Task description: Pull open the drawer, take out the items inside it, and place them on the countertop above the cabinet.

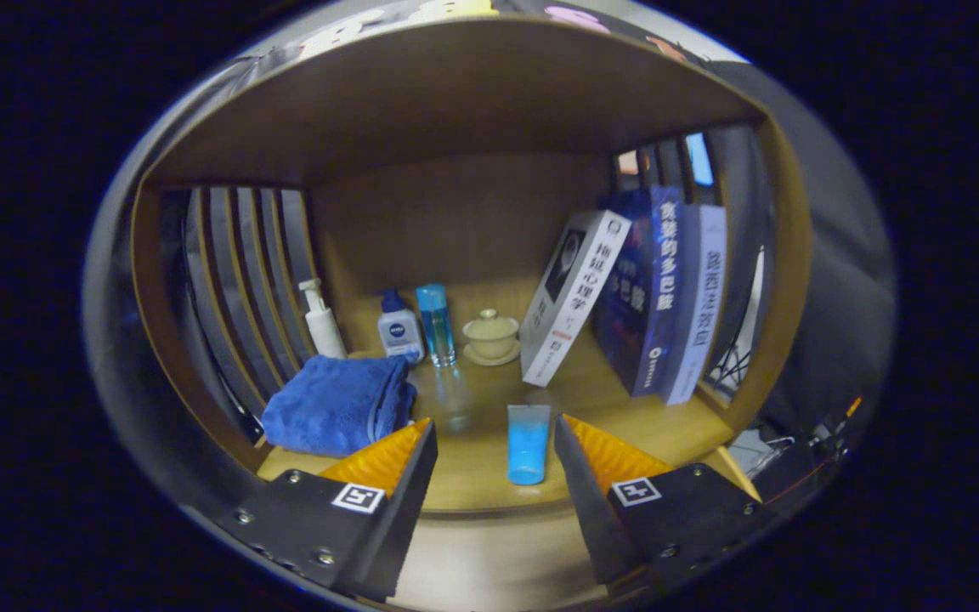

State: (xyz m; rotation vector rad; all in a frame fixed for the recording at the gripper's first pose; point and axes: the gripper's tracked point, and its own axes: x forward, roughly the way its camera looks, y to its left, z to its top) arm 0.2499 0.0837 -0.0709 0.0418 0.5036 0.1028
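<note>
1. The wooden worktop (472, 476) sits inside an open wooden cabinet frame with a board overhead, a plain back panel and slatted side walls on the left and right.
2. At the far left stands a white pump bottle (321, 320); to its right are a small white bottle with a dark blue cap (398, 331) and a tall clear blue bottle (436, 324), the three close together in a row.
3. Right of these, near the back, a cream lidded cup on a matching saucer (490, 337) stands apart from the bottles.
4. On the right side, a white book with a dark portrait on its cover (573, 296) leans to the right against a thick dark blue book (647, 293), which stands beside a pale blue-grey book (697, 303) next to the right slats.
5. A folded blue towel (341, 405) lies on the near left of the worktop, just ahead of the left finger and touching or nearly touching its tip.
6. A light blue translucent tube (529, 443) lies flat on the near part of the worktop, pointing front to back, between the two fingers and closer to the right one.
7. The claw (494, 433) has its fingers spread wide apart, pressing on nothing; the tube rests free in the gap.
8. The drawer itself cannot be made out here.
</note>
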